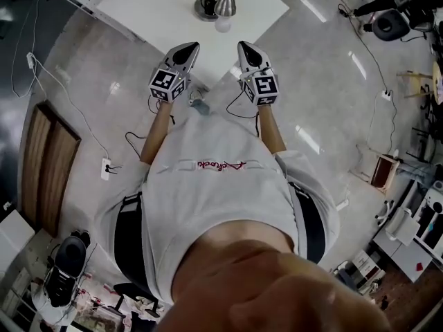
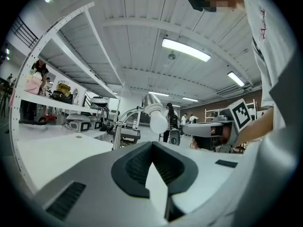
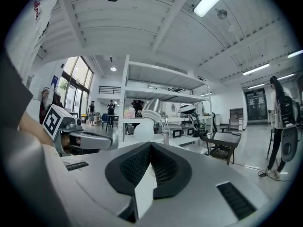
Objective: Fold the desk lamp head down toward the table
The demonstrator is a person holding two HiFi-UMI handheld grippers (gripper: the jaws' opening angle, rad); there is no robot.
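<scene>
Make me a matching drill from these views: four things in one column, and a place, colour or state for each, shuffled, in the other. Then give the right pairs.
Things:
1. desk lamp
2. bulb
3. left gripper
4. wooden box

Descriptions:
A. shut, with nothing between its jaws
B. on the floor, at the head view's right
C. stands on the white table
D. white, set in the lamp's silver head

Pairs: 1-C, 2-D, 3-A, 4-B
</scene>
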